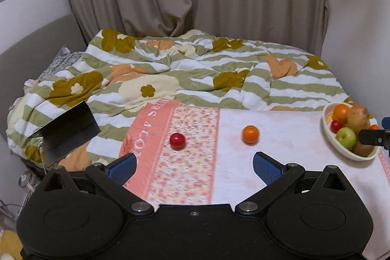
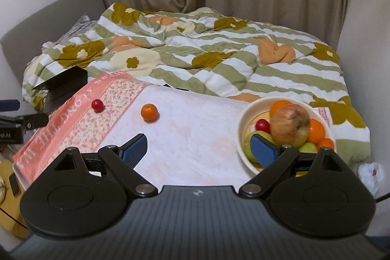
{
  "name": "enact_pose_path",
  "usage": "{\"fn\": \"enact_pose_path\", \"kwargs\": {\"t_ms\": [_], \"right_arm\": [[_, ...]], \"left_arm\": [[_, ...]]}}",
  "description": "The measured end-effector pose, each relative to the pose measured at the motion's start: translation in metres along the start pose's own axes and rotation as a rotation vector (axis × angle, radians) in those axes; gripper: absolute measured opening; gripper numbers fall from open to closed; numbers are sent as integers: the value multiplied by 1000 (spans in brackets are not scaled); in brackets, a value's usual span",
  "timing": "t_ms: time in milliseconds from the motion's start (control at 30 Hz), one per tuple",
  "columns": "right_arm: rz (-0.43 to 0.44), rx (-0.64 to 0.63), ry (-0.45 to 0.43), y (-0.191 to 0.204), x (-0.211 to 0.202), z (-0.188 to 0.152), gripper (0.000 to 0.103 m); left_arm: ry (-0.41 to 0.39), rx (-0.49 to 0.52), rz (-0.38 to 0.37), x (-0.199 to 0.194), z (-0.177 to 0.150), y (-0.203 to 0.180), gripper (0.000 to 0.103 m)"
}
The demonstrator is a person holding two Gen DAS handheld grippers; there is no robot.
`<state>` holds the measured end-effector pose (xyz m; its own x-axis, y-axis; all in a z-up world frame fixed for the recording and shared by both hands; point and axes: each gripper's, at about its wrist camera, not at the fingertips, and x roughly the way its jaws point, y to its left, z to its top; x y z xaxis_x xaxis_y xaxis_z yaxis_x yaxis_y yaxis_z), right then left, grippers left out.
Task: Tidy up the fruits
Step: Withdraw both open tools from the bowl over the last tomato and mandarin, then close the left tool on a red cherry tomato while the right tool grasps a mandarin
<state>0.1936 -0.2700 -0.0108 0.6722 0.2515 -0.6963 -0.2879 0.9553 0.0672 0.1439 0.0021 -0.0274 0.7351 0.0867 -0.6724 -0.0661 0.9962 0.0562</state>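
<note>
A small red fruit (image 1: 177, 140) (image 2: 97, 105) and an orange (image 1: 250, 134) (image 2: 149, 112) lie loose on the pink-and-white cloth (image 1: 280, 162) (image 2: 195, 138). A cream bowl (image 1: 327, 135) (image 2: 241, 135) at the right holds a big brownish apple (image 2: 290, 124), oranges, green apples and a small red fruit. My left gripper (image 1: 193, 166) is open and empty, just short of the two loose fruits. My right gripper (image 2: 198, 148) is open and empty; its right finger (image 2: 263, 150) covers the bowl's near left side.
A rumpled striped flower quilt (image 1: 195, 74) covers the bed behind the cloth. A black box (image 1: 68, 130) (image 2: 63, 85) lies at the cloth's left end. Curtains and walls close the back. A white bag (image 2: 370, 173) lies low at the right.
</note>
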Motion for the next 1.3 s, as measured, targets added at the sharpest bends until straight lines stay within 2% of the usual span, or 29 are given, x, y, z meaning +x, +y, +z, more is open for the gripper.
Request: {"fn": "enact_pose_path", "kwargs": {"t_ms": [333, 600, 767, 933, 1033, 1167, 1233, 1300], "right_arm": [[-99, 66, 90, 61, 71, 22, 103], [-120, 60, 171, 88, 147, 30, 103], [-136, 3, 162, 102, 181, 23, 103], [-108, -20, 76, 105, 200, 18, 103], [-93, -39, 94, 104, 212, 19, 103], [-75, -47, 98, 104, 221, 19, 103], [-64, -42, 94, 103, 223, 18, 103], [-57, -45, 99, 103, 225, 17, 101]], "left_arm": [[84, 65, -114, 76, 13, 54, 103], [140, 113, -185, 137, 24, 68, 99], [178, 113, -215, 168, 22, 69, 91], [186, 131, -223, 186, 19, 65, 80], [185, 139, -224, 191, 17, 62, 72], [180, 143, -231, 196, 15, 58, 67], [186, 145, -235, 200, 14, 55, 53], [196, 148, -238, 203, 13, 53, 45]]}}
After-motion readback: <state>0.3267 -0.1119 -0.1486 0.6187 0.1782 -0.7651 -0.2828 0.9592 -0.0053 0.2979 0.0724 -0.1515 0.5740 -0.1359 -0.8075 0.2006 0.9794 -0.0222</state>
